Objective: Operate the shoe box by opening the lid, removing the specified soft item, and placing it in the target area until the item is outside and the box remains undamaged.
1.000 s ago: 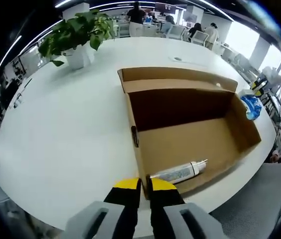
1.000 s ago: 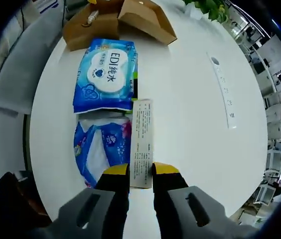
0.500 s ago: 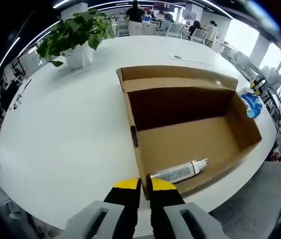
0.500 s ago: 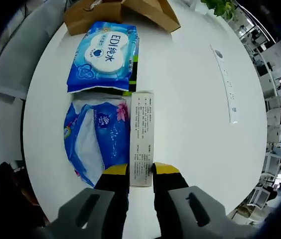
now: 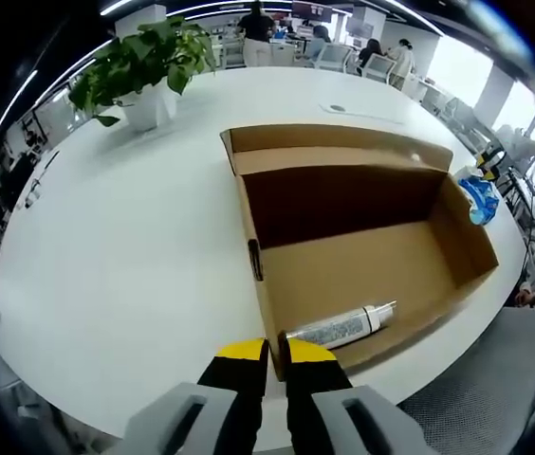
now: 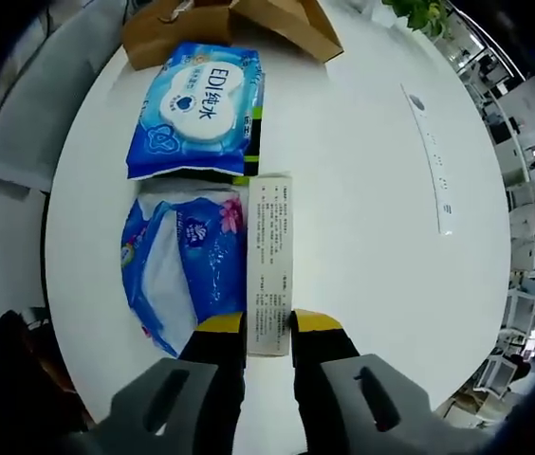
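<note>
— Grippers? Left (image 5: 266, 353) low over box (image 5: 362, 256) corner, jaws pressed together.
— Right (image 6: 267, 327)?
— Pinching carton (image 6: 269, 256) end, flat on table (image 6: 362, 209) beside tissue pack (image 6: 184, 270).

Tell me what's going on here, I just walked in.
A person is working at a white table with a tool in each hand. The left tool is shut on the near wall of an open cardboard shoe box, which holds one tube. The right tool grips the end of a narrow white carton lying on the table beside two blue soft packs, already outside the box.
</note>
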`<state>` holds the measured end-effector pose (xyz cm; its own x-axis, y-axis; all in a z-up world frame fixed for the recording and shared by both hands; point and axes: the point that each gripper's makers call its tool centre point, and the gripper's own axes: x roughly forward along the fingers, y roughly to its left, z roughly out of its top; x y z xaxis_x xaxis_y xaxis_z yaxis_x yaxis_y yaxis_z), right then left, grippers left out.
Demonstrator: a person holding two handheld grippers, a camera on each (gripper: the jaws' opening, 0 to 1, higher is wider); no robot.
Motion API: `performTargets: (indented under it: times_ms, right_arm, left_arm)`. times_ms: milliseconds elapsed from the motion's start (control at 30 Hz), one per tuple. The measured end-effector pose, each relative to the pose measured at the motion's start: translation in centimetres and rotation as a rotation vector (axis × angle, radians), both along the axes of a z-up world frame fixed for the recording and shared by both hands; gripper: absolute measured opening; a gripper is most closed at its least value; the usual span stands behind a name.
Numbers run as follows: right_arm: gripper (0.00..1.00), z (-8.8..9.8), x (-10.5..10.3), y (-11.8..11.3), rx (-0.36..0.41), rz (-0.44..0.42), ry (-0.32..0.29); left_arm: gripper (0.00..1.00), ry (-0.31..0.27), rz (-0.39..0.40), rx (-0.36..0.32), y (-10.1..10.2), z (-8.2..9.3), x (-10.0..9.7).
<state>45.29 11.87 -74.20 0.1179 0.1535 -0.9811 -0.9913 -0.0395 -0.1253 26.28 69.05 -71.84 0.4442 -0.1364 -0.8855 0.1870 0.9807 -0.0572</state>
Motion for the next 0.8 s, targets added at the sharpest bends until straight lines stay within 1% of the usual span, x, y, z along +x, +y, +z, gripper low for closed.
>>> performTargets:
  times_ms: [167,333,533,600,633,733,767,800]
  right_arm:
    - [0.16,-0.1,0.2,0.1,-0.002,0.003,-0.013]
    - [0.16,-0.1,0.2,0.2,0.008,-0.019,-0.027]
    - [0.25,0.1,0.3,0.4,0.021,-0.035,-0.047]
    - [0.24,0.4,0.3,0.5,0.029,-0.042,-0.048]
    - [0.25,0.6,0.3,0.6,0.031,-0.039,-0.058]
    - [0.29,1.0,0.6,0.6,0.039,-0.061,-0.076]
    - [0.29,1.3,0.9,0.9,0.069,-0.098,-0.09]
    - [0.3,1.5,0.9,1.1,0.092,-0.115,-0.094]
  left_arm:
    - [0.06,-0.005,0.002,-0.005,0.0,0.0,0.0]
    - [0.06,-0.017,0.02,-0.01,0.0,0.1,0.0]
    - [0.07,-0.04,0.013,-0.007,0.0,0.2,0.1]
    - [0.09,-0.043,0.008,-0.007,0.0,0.3,0.1]
    - [0.1,-0.046,0.006,-0.006,0.0,0.4,0.1]
    - [0.18,-0.057,-0.003,0.002,0.0,0.6,0.2]
    - [0.18,-0.063,-0.009,0.008,0.1,0.7,0.2]
    - [0.18,-0.066,-0.012,0.009,0.1,0.8,0.2]
